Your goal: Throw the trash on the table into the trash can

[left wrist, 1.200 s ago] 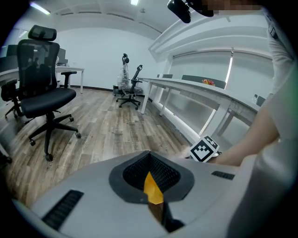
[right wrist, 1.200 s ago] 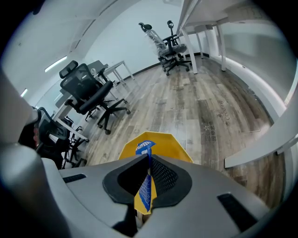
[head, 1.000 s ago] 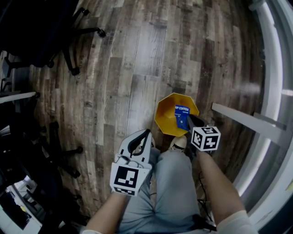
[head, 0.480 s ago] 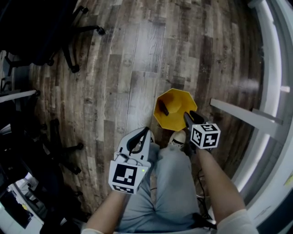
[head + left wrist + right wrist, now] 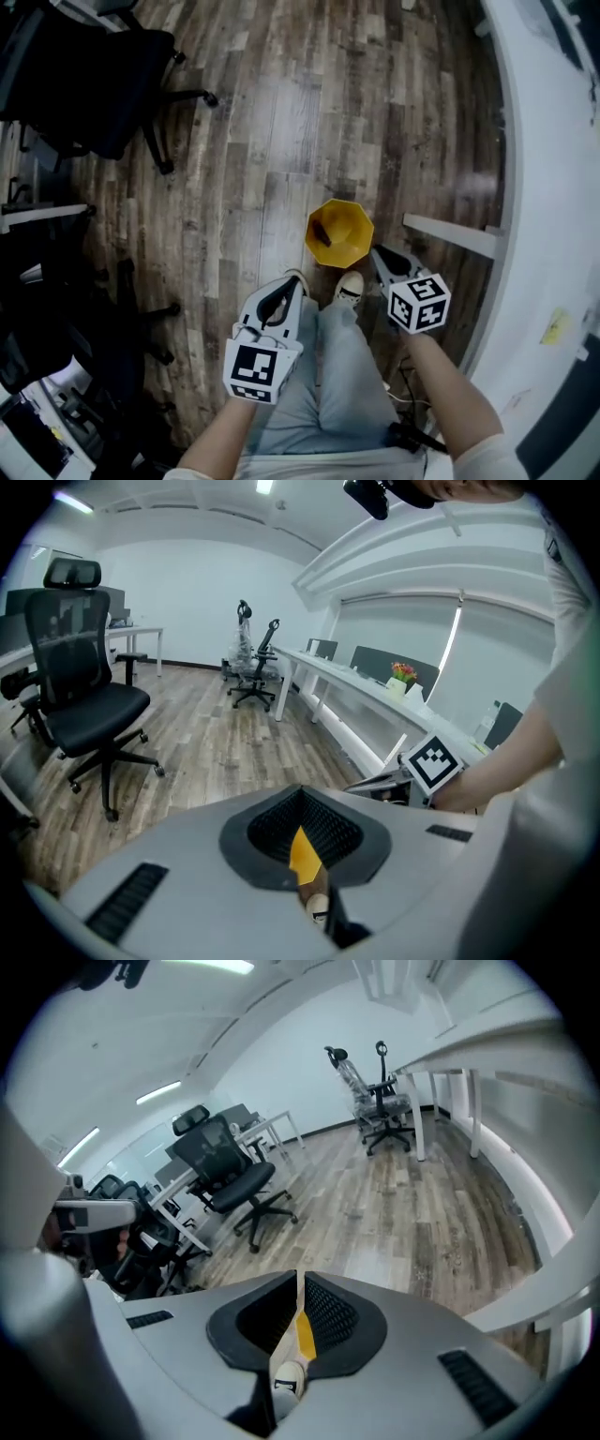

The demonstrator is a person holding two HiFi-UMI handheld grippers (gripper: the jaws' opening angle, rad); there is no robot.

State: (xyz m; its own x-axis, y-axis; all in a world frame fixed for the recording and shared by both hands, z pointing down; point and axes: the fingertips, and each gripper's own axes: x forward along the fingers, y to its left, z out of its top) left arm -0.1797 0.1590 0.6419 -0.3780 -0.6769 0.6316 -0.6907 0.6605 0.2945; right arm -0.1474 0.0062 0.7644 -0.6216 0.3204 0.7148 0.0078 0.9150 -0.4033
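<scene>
While both grippers hang empty above the wooden floor (image 5: 281, 141), I judge that the dropping step is finished for one piece and the task waits for the next one. The white table (image 5: 553, 187) runs along the right edge, and black office chairs (image 5: 84, 84) stand at the left. The yellow trash can (image 5: 354, 242) stands on the floor just before the person's shoes (image 5: 349, 288), and a dark piece of trash (image 5: 321, 228) lies inside it. The left gripper (image 5: 295, 278) has its jaws pressed together on nothing. The right gripper (image 5: 377, 251) has just been closing its jaws, now only a thin slit apart, with nothing between them. The next move, I think, calls for turning back to the table, finding any remaining trash and opening the jaws before reaching. A small yellow slip (image 5: 555, 325) on the table is too small to read. No brand is legible, only the marker squares (image 5: 418, 302) on the cubes.
</scene>
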